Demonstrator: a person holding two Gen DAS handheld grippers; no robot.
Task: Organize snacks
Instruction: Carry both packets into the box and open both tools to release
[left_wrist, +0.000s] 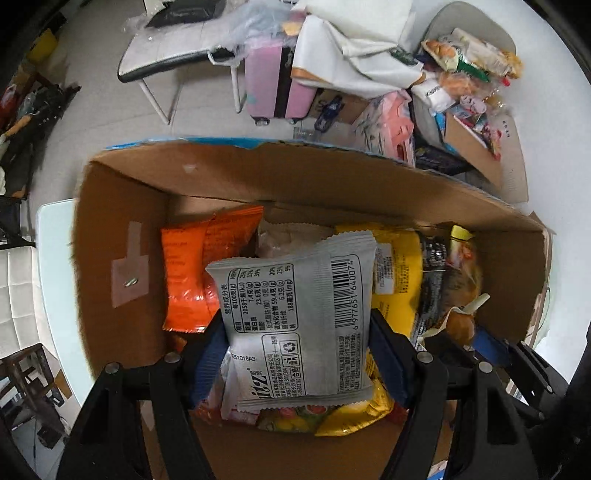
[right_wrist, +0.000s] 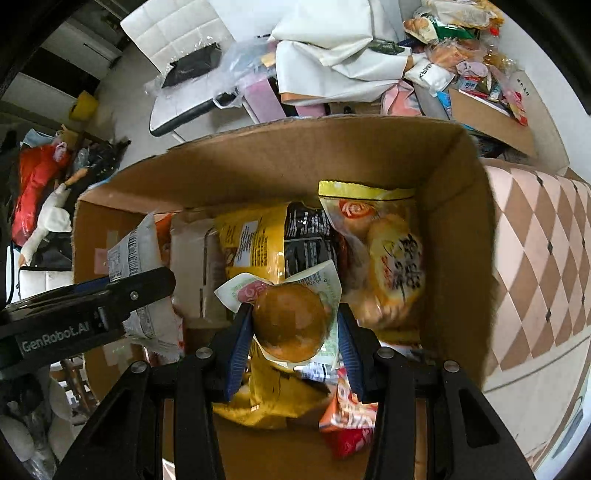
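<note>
My left gripper (left_wrist: 297, 332) clamps a grey snack packet (left_wrist: 295, 314) between its blue pads, and my right gripper (right_wrist: 293, 325) squeezes a wrapped brown bun (right_wrist: 291, 325). Both hang over the open cardboard box (left_wrist: 258, 173), above the orange packet (left_wrist: 195, 266) and yellow bags (right_wrist: 251, 240) inside.

- Beyond the box you see a pink suitcase (left_wrist: 264, 85) standing on the pale floor, white cloth (left_wrist: 354, 48) draped over its top.
- To its left sits a white-cushioned chair (left_wrist: 166, 55) with a black item (left_wrist: 184, 13) lying on its seat.
- At your right, a diamond-patterned covering (right_wrist: 535, 266) in pink and brown spreads beside the box.
- At far left, a white goose toy (right_wrist: 48, 225) lies among clutter, a red bag (right_wrist: 35, 184) just above it.
</note>
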